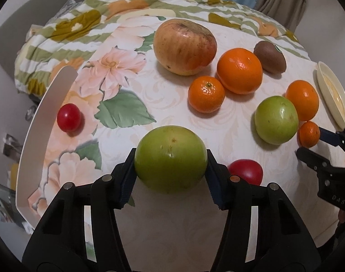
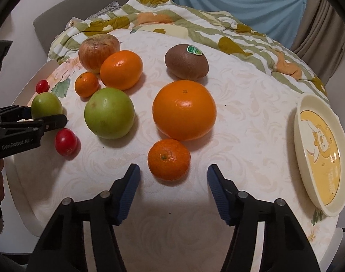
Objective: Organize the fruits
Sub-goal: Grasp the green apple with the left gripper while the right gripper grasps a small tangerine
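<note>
My left gripper (image 1: 171,170) is shut on a green apple (image 1: 170,156), its blue pads pressed against both sides just above the tablecloth. My right gripper (image 2: 173,170) stands open around a small mandarin (image 2: 169,159), with a gap on each side of the fruit. Beyond it lie a big orange (image 2: 184,110), a kiwi (image 2: 186,62) with a sticker, a second green apple (image 2: 109,113), another orange (image 2: 121,69), a small mandarin (image 2: 86,87) and a red-yellow apple (image 2: 97,51). Two cherry tomatoes (image 1: 68,117) (image 1: 246,172) flank the held apple.
A cream plate (image 2: 303,136) with a yellow cartoon print sits at the table's right edge. The round table carries a floral cloth (image 1: 127,104). A striped quilt (image 2: 195,20) is bunched behind the table, and a white chair back (image 1: 43,117) stands at the left.
</note>
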A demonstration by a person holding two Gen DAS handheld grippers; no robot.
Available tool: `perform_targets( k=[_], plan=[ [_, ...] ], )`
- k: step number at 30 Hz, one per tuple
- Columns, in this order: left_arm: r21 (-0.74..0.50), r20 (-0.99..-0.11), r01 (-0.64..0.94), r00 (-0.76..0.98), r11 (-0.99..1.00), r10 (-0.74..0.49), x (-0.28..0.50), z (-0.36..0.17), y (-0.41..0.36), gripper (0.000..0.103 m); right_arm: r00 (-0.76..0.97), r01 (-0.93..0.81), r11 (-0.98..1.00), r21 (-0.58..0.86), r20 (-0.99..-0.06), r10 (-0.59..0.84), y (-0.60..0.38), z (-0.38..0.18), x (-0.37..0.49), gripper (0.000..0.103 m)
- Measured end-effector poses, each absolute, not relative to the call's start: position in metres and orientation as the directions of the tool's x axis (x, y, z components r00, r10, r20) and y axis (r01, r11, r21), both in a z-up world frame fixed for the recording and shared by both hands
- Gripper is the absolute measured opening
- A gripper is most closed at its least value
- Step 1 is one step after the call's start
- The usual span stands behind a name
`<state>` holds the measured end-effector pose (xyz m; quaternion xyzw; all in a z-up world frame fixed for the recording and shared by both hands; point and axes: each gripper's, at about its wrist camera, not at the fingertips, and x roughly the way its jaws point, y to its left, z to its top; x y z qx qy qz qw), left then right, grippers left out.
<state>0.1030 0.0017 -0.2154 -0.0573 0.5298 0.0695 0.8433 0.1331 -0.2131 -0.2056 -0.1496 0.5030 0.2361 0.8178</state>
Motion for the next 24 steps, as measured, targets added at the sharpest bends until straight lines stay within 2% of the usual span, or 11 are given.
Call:
perform_targets(
  k=[4, 6, 8, 16, 24],
  plan=[
    [-0.018, -0.902, -0.172, 0.428, 0.985, 0.058, 0.099, -0.215, 0.002, 0.062, 0.391, -0.540, 0.842, -0.014, -0.890, 0.236, -0.210, -0.206, 0.134, 0.054],
    [-0.018, -0.901, -0.173, 0.429, 0.985, 0.059, 0.099, -0.216, 0.001, 0.062, 0.397, -0.542, 0.840, -0.019, -0.887, 0.236, -0.208, -0.206, 0.134, 0.049],
    [-0.019, -0.902, -0.174, 0.428, 0.984, 0.058, 0.098, -0.215, 0.002, 0.062, 0.407, -0.547, 0.837, -0.026, -0.882, 0.238, -0.205, -0.205, 0.134, 0.033],
    [-0.034, -0.892, -0.164, 0.450, 0.986, 0.045, 0.085, -0.204, 0.007, 0.062, 0.423, -0.544, 0.839, -0.028, -0.872, 0.245, -0.201, -0.191, 0.126, 0.033],
    [-0.047, -0.869, -0.122, 0.495, 0.991, 0.019, 0.081, -0.164, 0.003, 0.062, 0.465, -0.510, 0.860, -0.024, -0.848, 0.253, -0.206, -0.155, 0.116, 0.033]
  ],
)
